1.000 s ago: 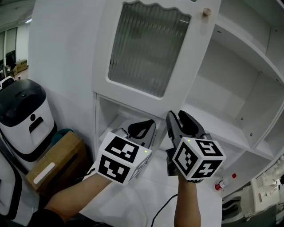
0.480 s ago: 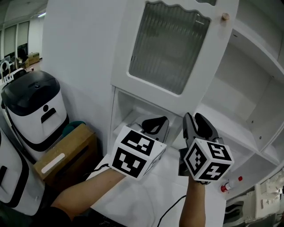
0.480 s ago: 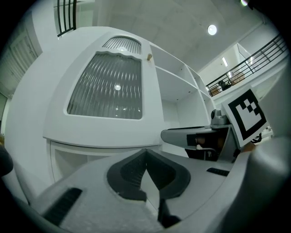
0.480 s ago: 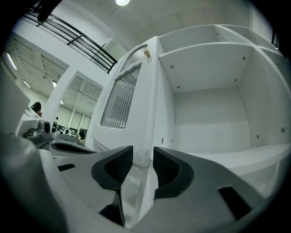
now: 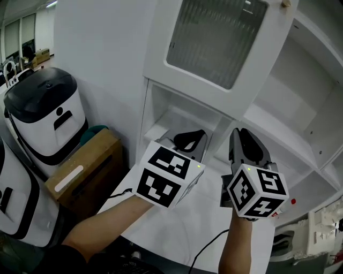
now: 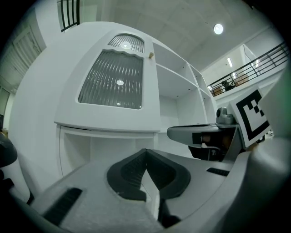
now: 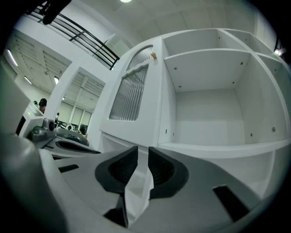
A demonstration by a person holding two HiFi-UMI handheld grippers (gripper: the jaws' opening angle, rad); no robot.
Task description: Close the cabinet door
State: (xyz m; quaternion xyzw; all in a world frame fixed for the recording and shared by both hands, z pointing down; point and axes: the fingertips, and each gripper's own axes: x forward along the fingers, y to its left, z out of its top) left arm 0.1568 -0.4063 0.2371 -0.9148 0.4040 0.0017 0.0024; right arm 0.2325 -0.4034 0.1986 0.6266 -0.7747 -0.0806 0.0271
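Observation:
The white cabinet door [image 5: 214, 32] with a ribbed glass pane stands swung open at the top of the head view, its small knob [image 5: 285, 2] at the upper right edge. It also shows in the left gripper view, door [image 6: 111, 86], and in the right gripper view, door [image 7: 132, 98]. Both grippers point level at the low compartment below the door, apart from it. My left gripper [image 5: 188, 140] has its tips touching, with nothing held. My right gripper [image 7: 142, 152] has just been closing; a narrow gap remains, with nothing in it.
Open white shelves [image 5: 278, 128] fill the right side of the cabinet. A white bin with a black lid [image 5: 45, 115] and a cardboard box [image 5: 83, 168] stand at the left. A red-capped bottle [image 5: 289, 203] lies at the right, and a black cable [image 5: 209, 251] trails below.
Both grippers have sunk a little, and the door now sits higher in the head view. The right gripper's jaws look narrower than before.

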